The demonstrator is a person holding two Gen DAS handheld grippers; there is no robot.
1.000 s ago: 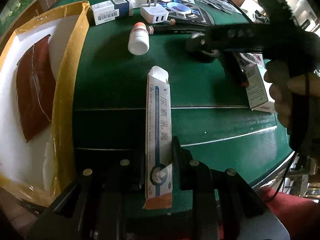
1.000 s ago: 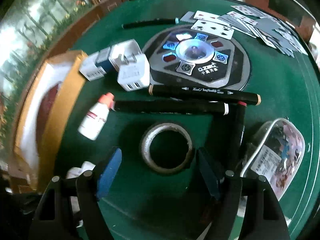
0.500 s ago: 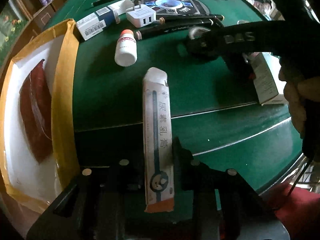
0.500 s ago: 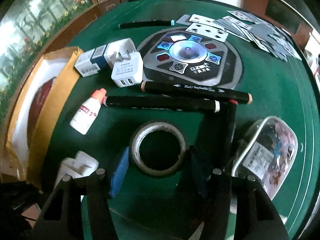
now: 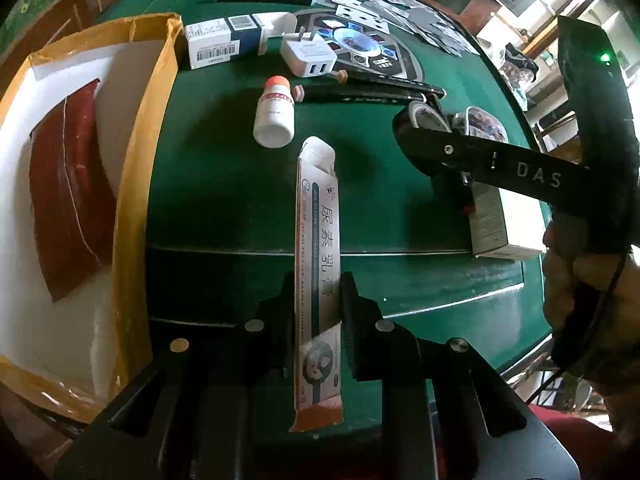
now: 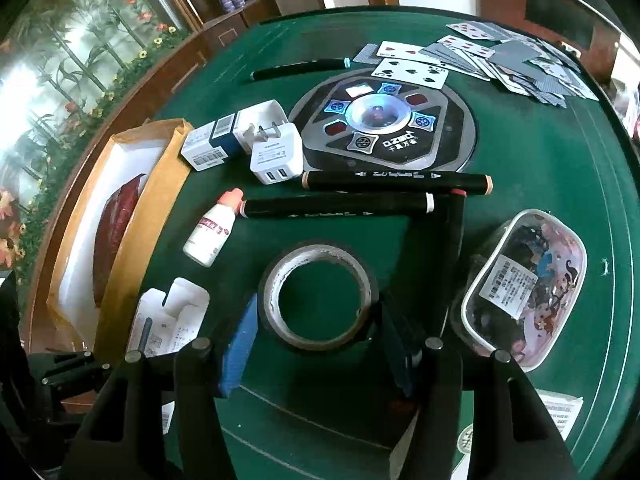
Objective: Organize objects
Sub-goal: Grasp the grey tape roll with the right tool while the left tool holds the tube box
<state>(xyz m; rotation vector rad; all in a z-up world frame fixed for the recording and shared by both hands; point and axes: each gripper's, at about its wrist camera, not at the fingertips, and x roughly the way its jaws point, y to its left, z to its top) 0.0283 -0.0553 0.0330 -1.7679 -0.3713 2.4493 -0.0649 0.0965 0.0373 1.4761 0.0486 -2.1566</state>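
A long white ointment box with blue print points away from me, and its near end sits between the pads of my left gripper. Those jaws are closing and they press on the box's sides. The same box shows at the lower left of the right wrist view. A dark tape roll with a grey core lies flat between the blue pads of my right gripper, which touch its two sides. In the left wrist view the right gripper holds the tape roll above the green table.
An open cardboard box with a red item stands at the left. On the green table lie a white bottle, a charger, black markers, a clear pouch, playing cards and a small carton.
My right gripper's pads have come in from well apart to the sides of the tape roll. The left gripper has shifted a little with the ointment box still between its pads.
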